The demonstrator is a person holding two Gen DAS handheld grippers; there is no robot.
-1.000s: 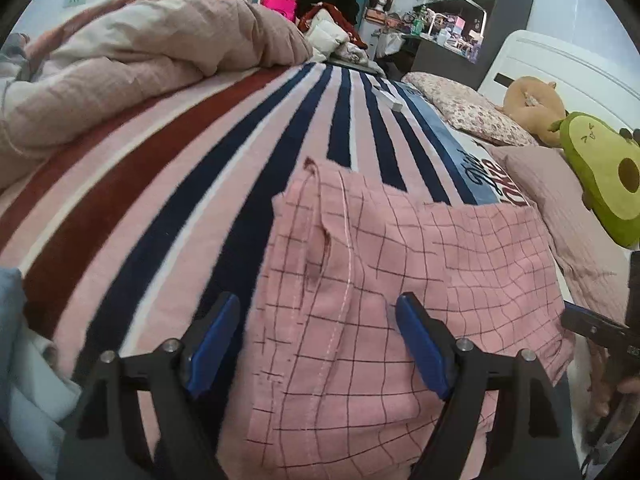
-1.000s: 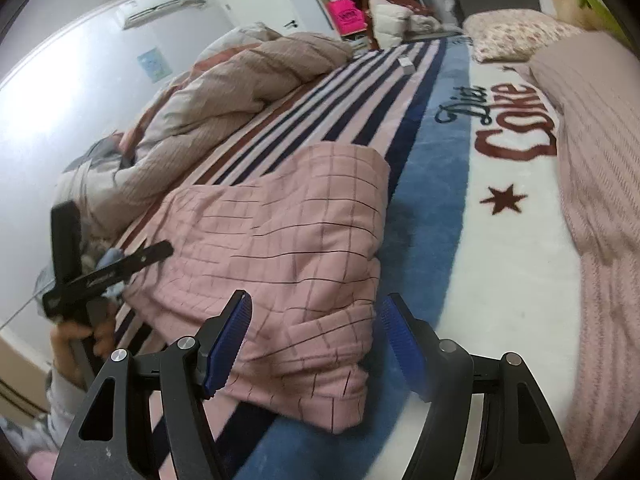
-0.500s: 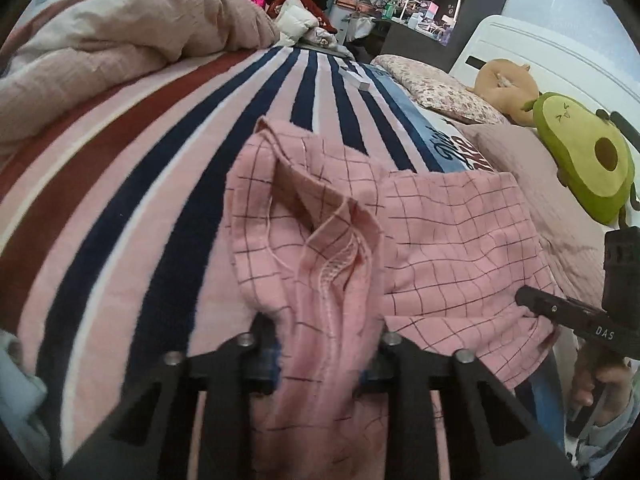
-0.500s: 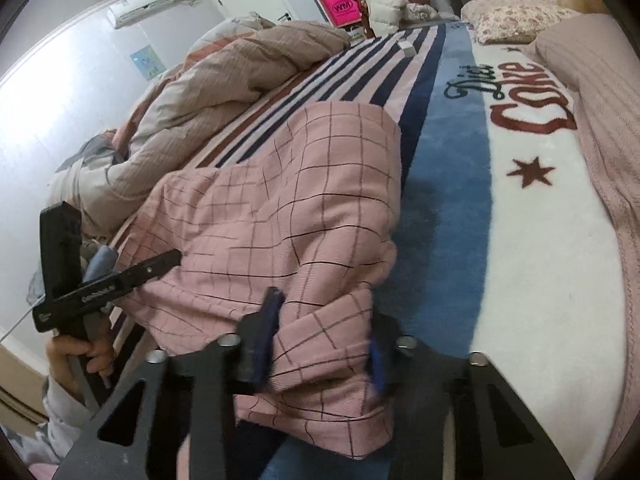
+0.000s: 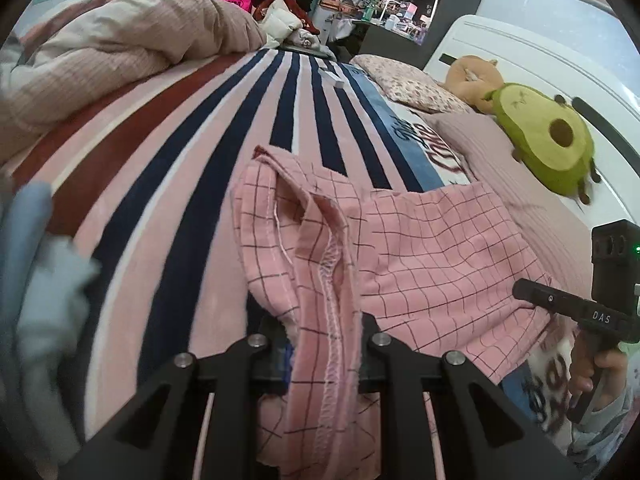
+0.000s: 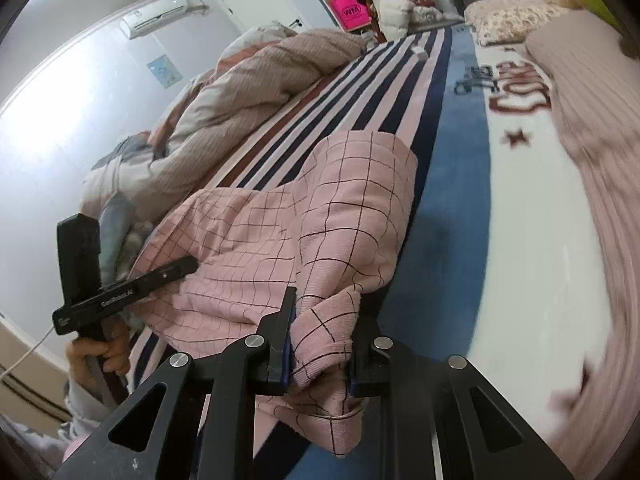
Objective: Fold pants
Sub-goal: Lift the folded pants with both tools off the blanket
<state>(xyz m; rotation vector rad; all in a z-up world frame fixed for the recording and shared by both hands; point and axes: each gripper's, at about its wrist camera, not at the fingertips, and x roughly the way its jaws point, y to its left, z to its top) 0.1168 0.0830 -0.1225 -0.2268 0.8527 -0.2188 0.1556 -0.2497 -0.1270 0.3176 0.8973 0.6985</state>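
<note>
Pink checked pants (image 5: 440, 248) lie bunched on the striped blanket (image 5: 160, 184). In the left wrist view, my left gripper (image 5: 326, 344) is closing its jaws on a stitched edge of the pants, and the fabric is pinched between the pads and raised. In the right wrist view, my right gripper (image 6: 320, 344) is closing on another folded corner of the pants (image 6: 280, 240), which is also pinched and lifted off the bed. A hand holds each tool: the right one (image 5: 580, 312) shows at the left view's right edge, the left one (image 6: 120, 292) at the right view's left edge.
A rumpled beige duvet (image 5: 120, 48) fills the bed's far left. An avocado plush (image 5: 548, 140), a brown plush (image 5: 472, 76) and a floral pillow (image 5: 408, 84) sit by the white headboard. A pink knit cover (image 6: 592, 128) lies on the right. Light blue cloth (image 5: 36, 264) sits near left.
Both grippers went from wide open around the pants' near edge to clamped on it. They have since pulled the pinched fabric up and along the bed, bunching the pants.
</note>
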